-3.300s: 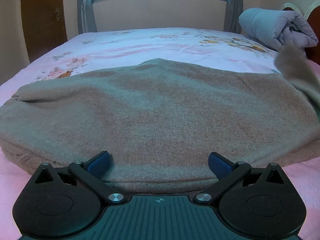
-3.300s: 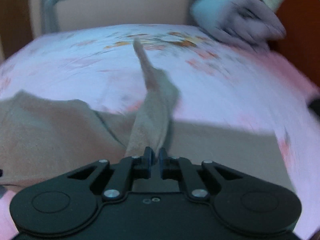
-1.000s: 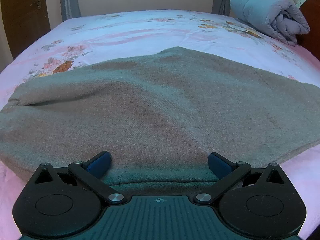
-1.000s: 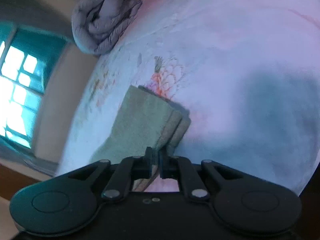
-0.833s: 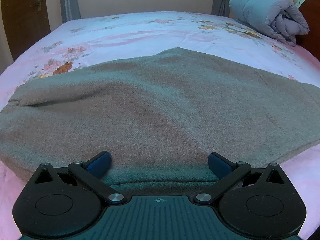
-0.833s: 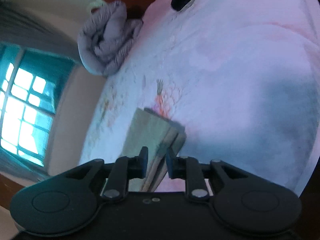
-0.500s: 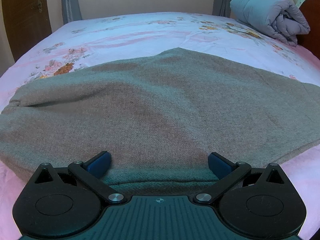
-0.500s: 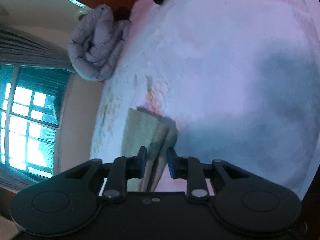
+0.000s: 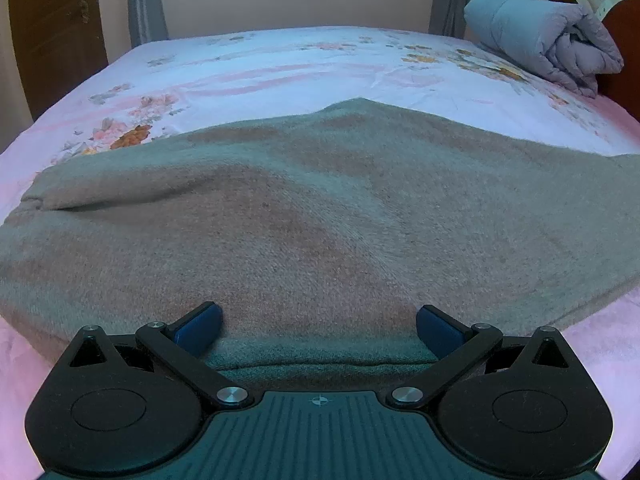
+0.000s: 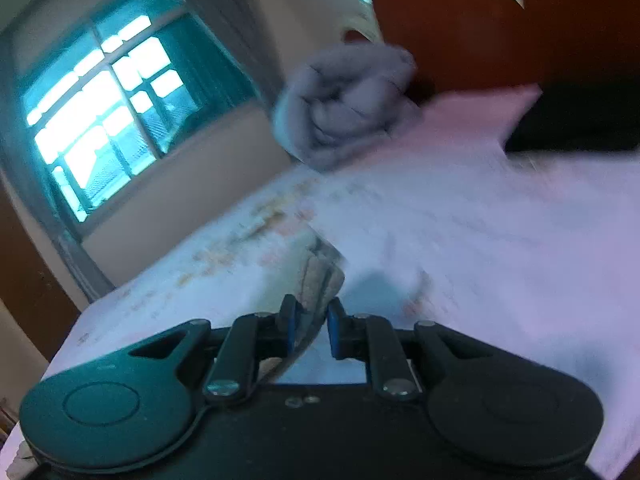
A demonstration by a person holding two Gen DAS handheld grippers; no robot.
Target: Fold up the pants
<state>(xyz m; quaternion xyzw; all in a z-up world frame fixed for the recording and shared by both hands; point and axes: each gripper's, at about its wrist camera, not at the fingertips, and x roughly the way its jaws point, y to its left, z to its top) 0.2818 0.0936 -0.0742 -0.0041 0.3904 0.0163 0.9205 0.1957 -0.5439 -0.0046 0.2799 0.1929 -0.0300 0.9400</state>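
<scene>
One bed in a floral pink sheet fills the room; one window at ten o'clock, one rolled quilt at two. One pair of grey-brown pants lies centred. Left gripper spread wide; right gripper closing, cloth edge between, not clamped. No legible writing.

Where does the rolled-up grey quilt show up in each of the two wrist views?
Left wrist view: the rolled grey quilt sits at the upper right, on the far right side of the bed.
Right wrist view: it sits just above centre, blurred, in a tilted picture.
Shared landmark: the brown pants.
</scene>
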